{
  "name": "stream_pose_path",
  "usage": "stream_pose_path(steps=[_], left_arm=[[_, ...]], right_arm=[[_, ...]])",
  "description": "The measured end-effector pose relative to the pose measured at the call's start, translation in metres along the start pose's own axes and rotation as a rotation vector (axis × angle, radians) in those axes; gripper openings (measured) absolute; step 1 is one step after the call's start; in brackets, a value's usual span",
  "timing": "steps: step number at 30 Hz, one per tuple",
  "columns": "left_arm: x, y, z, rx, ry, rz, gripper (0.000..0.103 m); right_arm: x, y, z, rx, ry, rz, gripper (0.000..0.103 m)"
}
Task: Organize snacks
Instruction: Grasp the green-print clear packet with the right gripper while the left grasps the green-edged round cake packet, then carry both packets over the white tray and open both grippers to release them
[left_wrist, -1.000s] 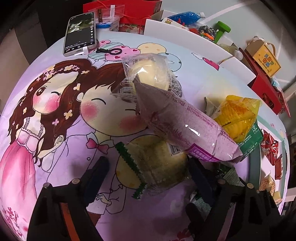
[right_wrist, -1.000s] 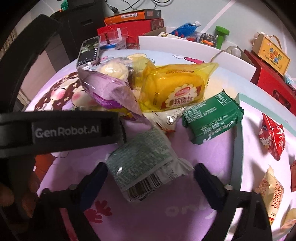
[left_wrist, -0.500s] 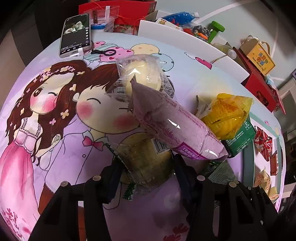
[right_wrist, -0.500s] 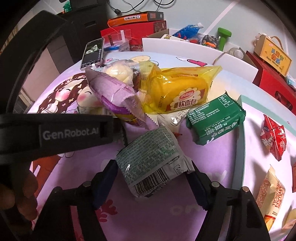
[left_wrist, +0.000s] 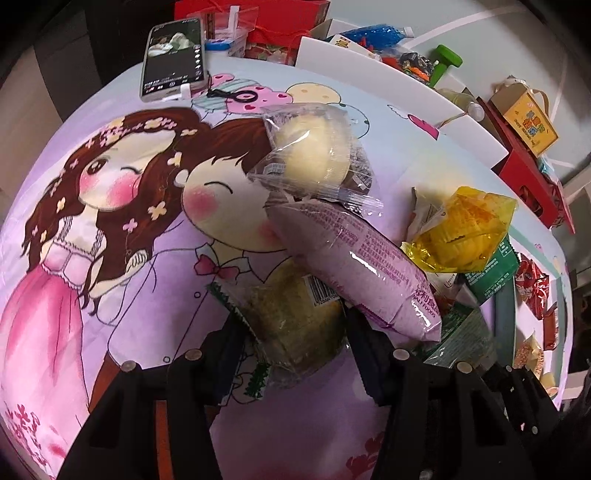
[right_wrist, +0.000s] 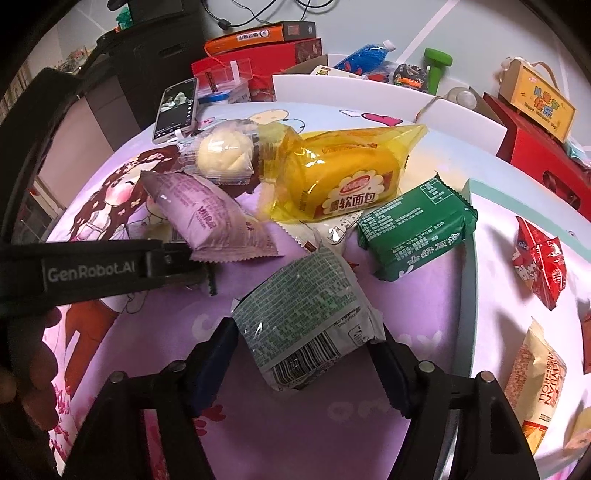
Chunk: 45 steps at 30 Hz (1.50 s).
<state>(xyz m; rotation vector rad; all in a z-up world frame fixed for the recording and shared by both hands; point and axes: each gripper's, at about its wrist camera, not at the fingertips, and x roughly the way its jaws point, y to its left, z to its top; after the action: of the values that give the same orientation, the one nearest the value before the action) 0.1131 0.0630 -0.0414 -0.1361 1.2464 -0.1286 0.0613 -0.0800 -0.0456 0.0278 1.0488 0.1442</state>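
Snack packets lie heaped on a cartoon-print bench (left_wrist: 110, 229). The left gripper (left_wrist: 291, 343), its fingers narrowed, pinches a clear-wrapped yellowish bun (left_wrist: 295, 317) under a purple packet (left_wrist: 354, 258). The right gripper (right_wrist: 306, 354) has just been closing on a green-and-white packet (right_wrist: 306, 314); its fingers appear to touch both edges.

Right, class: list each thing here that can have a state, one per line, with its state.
left claw: just closed onto clear green-edged bun packet
right claw: just closed onto grey-green packet
phone: screen lit, flat on cloth
purple packet: sealed, lying atop the bun packet
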Motion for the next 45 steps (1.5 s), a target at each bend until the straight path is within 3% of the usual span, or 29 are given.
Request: stream_pose_path(steps=[15,17,20,34,45], left_arm=[[-0.015,0.008,0.0,-0.02,-0.025,0.021,0.05],[-0.022,0.012,0.0,-0.035,-0.041,0.02,0.037],[-0.027,0.014,0.003,-0.045,-0.059,0.011,0.033],[-0.041,0.032,0.005,-0.127,-0.1,-0.057,0.027],[-0.071,0.034,0.005,-0.12,-0.179,-0.06,0.027]], right_arm=[[-0.022,-0.004,0.002,0.014,-0.052,0.007,0.06],[-0.026,-0.005,0.002,0.021,-0.06,0.013,0.059],[-0.031,-0.007,0.002,0.028,-0.075,0.019,0.059],[-0.037,-0.013,0.0,0.057,-0.084,0.017,0.059],[-0.048,-0.016,0.0,0.078,-0.118,0.01,0.059]])
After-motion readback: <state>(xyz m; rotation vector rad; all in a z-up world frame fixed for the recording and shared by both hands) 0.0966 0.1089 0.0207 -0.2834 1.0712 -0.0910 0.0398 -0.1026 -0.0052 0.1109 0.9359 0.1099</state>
